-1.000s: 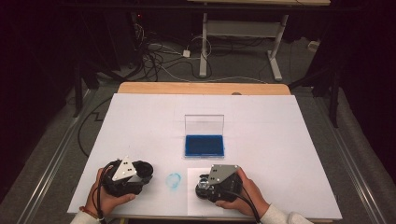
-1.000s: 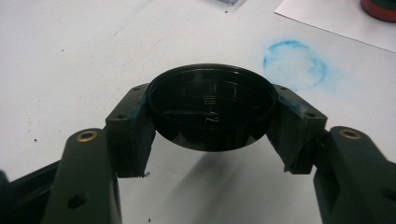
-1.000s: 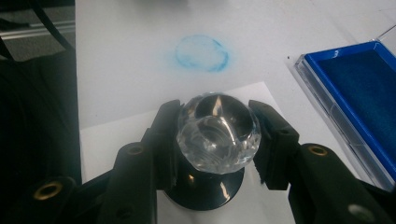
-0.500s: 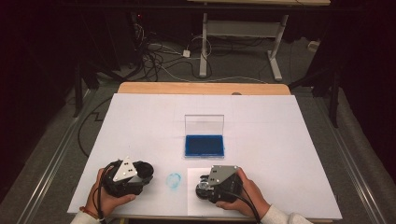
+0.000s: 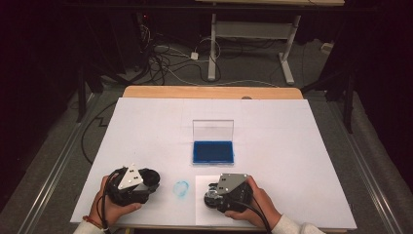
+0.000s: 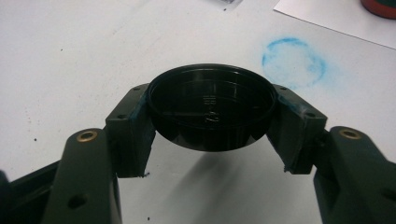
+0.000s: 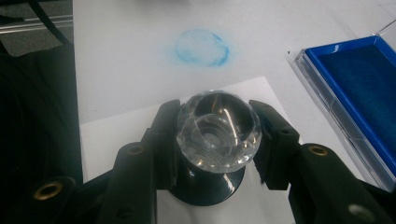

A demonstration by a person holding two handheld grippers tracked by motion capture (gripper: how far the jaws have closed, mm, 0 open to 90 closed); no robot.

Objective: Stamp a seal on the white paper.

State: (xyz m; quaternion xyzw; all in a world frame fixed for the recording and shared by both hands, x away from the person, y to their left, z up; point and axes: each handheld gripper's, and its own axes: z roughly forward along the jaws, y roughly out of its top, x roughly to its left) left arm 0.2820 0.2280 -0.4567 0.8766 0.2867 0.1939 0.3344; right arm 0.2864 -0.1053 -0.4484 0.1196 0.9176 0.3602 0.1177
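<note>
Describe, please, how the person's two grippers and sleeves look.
The left claw and right claw are black handheld units, each topped with a grey three-cornered plate and trailing a black cable. Their jaws are dark green-black with brass-ringed screw holes. A white sleeve shows at the right wrist, a reddish band at the left.

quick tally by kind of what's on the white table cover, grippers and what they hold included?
Grippers: 2, left gripper, right gripper
Black cap: 1
Faceted clear-handled stamp: 1
Blue ink pad: 1
Paper sheet: 1
Blue ring print: 1
Total: 7
</note>
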